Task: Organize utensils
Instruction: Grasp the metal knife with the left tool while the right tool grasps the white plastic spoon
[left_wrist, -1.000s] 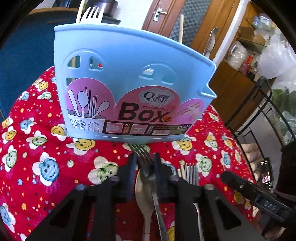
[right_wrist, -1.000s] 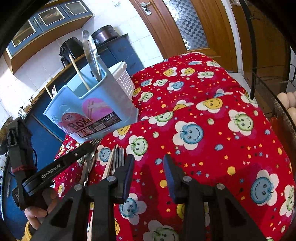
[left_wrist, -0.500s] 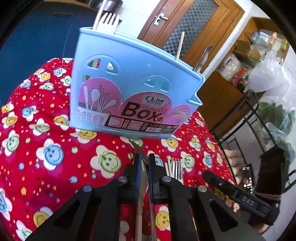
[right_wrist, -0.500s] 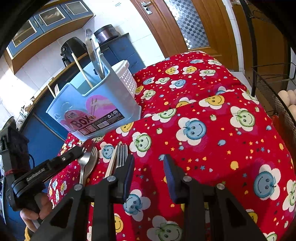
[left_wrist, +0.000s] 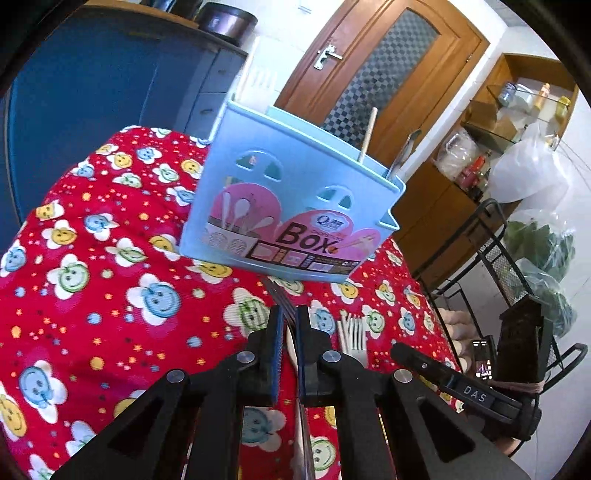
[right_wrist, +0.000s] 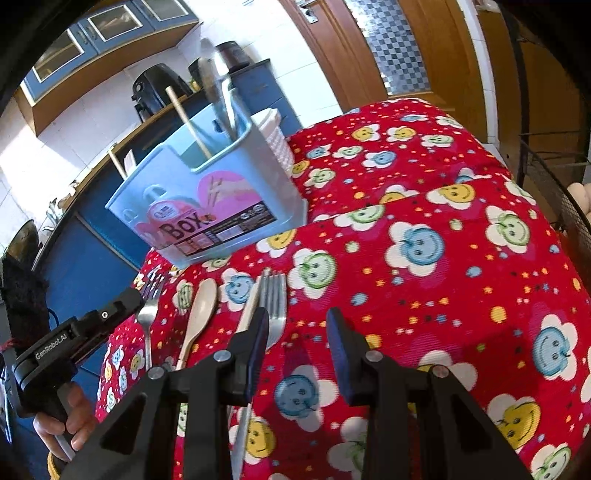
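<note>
Red tablecloth (right_wrist: 424, 206); caddy (left_wrist: 291, 206) reads "Box".

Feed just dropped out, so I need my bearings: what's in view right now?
Box: one, blue, standing on cloth.
Cloth: one, red with smiley flowers, over table.
Basket: one, white, behind box.
Chopsticks in box: two, pale.
Held fork: one, silver, in left gripper.
Loose fork: one, silver, on cloth.
Spoon: one, beige, between forks.
Chopstick: one, pale, beside loose fork.
Left gripper: black, shut on held fork.
Right gripper: black, open, empty.
</note>
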